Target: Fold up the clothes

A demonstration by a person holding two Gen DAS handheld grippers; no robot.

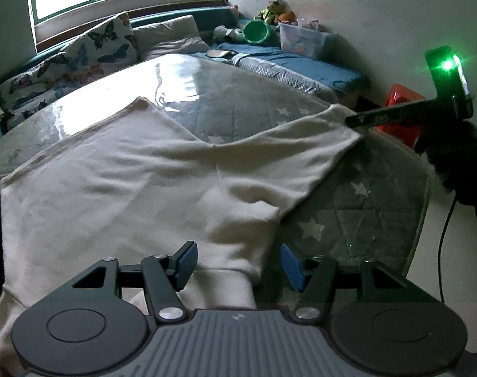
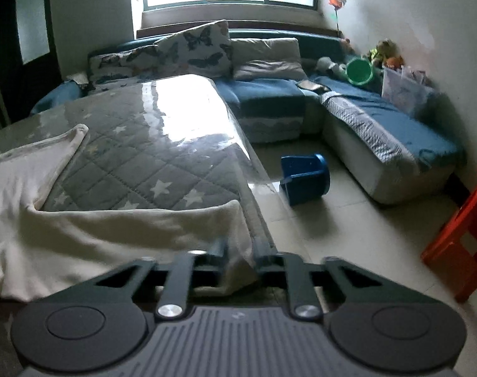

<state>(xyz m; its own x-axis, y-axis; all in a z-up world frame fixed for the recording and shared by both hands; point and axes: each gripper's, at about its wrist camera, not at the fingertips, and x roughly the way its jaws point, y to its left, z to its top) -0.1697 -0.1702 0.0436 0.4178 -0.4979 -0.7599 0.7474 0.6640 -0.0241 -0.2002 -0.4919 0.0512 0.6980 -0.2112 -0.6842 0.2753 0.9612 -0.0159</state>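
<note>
A white garment point(image 1: 128, 172) lies spread on a table under a grey star-quilted cover point(image 1: 238, 106). My left gripper point(image 1: 240, 264) hangs open over the garment's near ribbed end point(image 1: 225, 286), which lies between the blue pads without being pinched. In the left wrist view my right gripper point(image 1: 353, 121) reaches in from the right, held by a dark-sleeved hand point(image 1: 452, 163), its tip at the garment's far right corner. In the right wrist view the right gripper point(image 2: 243, 256) is shut on that corner of the white garment point(image 2: 97, 229) at the table's point(image 2: 138, 163) right edge.
A blue corner sofa point(image 2: 269, 94) with butterfly pillows point(image 2: 200, 50) runs behind the table under a window. On the tiled floor to the right lie a tipped blue bucket point(image 2: 304, 179) and a red stool point(image 2: 458, 245). A green bucket point(image 2: 359, 70) and a clear box point(image 2: 404, 91) sit on the sofa.
</note>
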